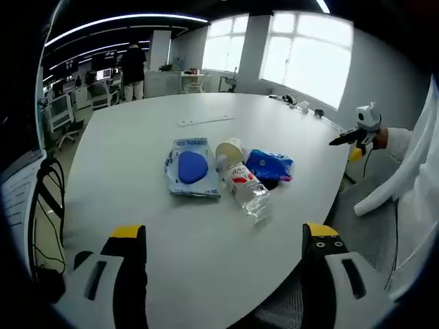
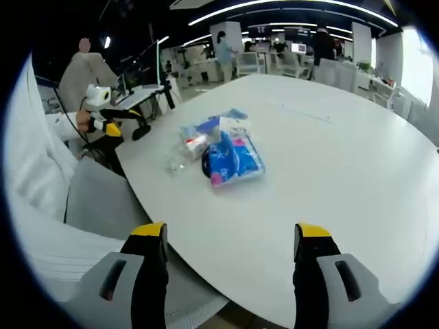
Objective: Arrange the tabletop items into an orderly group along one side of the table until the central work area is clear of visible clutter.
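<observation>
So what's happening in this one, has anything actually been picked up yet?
Nothing is held. A person in white stands at the table edge with both grippers, the left gripper and right gripper, open and hanging off the white table. The items lie bunched together near that edge: a wipes pack, a clear plastic bottle on its side, a paper cup and a blue packet. In the room behind the table, other people stand among desks.

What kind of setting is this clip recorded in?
Most likely an open-plan office: a large white meeting table, rows of desks with monitors behind it, strip ceiling lights and big windows.
</observation>
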